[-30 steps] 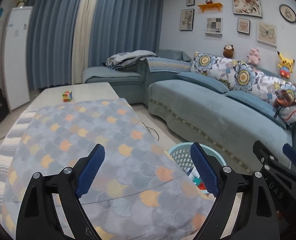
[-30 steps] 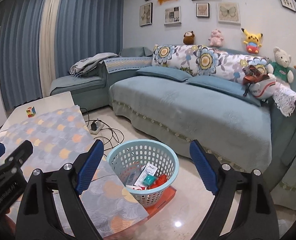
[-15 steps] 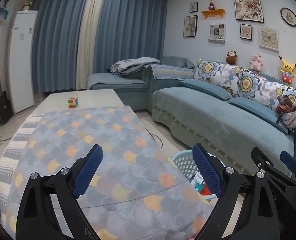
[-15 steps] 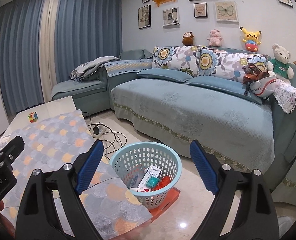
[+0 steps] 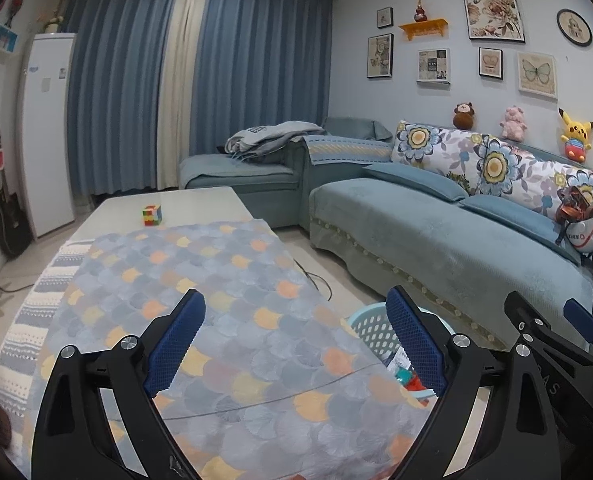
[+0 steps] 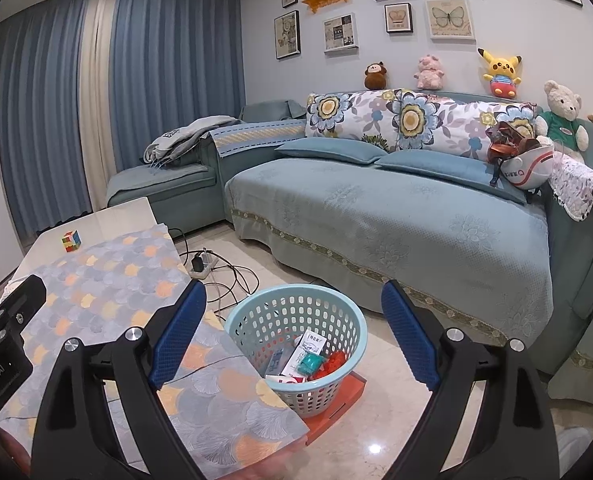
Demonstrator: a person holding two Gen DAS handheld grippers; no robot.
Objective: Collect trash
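One basket (image 6: 296, 344), pale blue, perforated, on the floor beside the table (image 6: 108, 216); holds several wrappers (image 6: 308, 354), count unclear. One puzzle cube (image 5: 153, 215) on the table. Left gripper (image 5: 296, 344) and right gripper (image 6: 292, 332): both wide, empty.

open floor (image 6: 380, 424) beside basket (image 6: 296, 300)

Left tool (image 5: 294, 342), right tool (image 6: 292, 332): black angular frames, blue textured pads, silver screws, white lettering.
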